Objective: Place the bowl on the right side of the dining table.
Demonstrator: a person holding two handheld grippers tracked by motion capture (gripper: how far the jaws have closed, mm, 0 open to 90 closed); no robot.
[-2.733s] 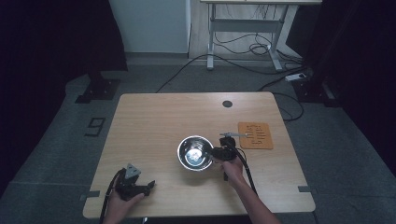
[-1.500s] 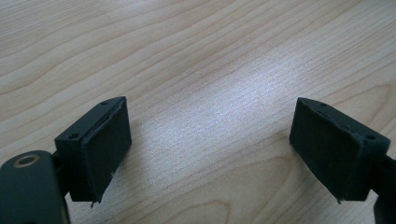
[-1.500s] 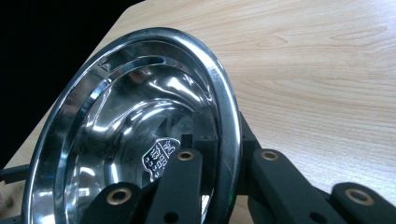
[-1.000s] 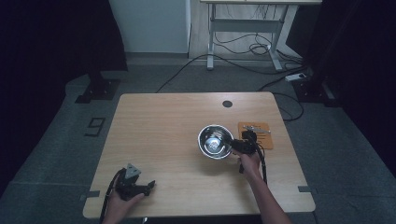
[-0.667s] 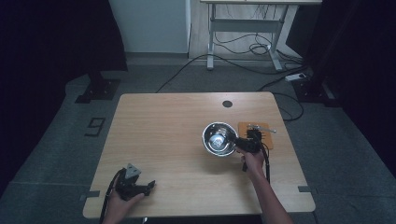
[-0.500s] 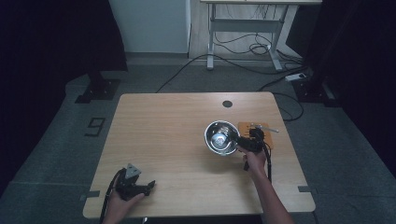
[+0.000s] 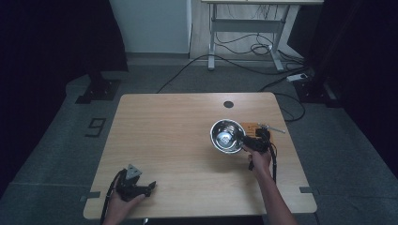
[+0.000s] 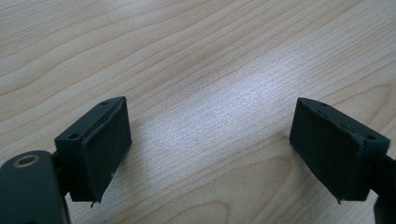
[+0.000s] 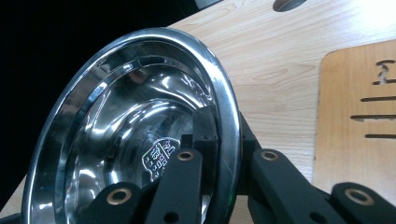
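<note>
A: Starting from the near edge, what is the left gripper (image 7: pixel 136 187) doing?

B: It is resting low on the table (image 7: pixel 169 140) at the near left corner, in the person's left hand. In the left gripper view its jaws are standing wide apart, with nothing between them but bare wood.

A: And the right gripper (image 7: pixel 248 143)?

B: It is sitting farther in, on the right half of the table. It is gripping the rim of the steel bowl (image 7: pixel 226 136). In the right gripper view one jaw is lying inside the bowl and the other outside, so they are clamped together on the rim (the rim runs between them).

A: Where is the bowl lying from that gripper?

B: The bowl is extending to the left of the gripper, toward the table's middle. Just behind the gripper, at the far right, a wooden board (image 7: pixel 251 127) with slots is lying flat. The bowl's edge is seeming to overlap its left side; I cannot tell if they are touching.

A: Which hand is nearer?

B: The right one, clearly; the left is well apart. I am judging that any setting down is depending on the bowl moving rightward over that board.
</note>
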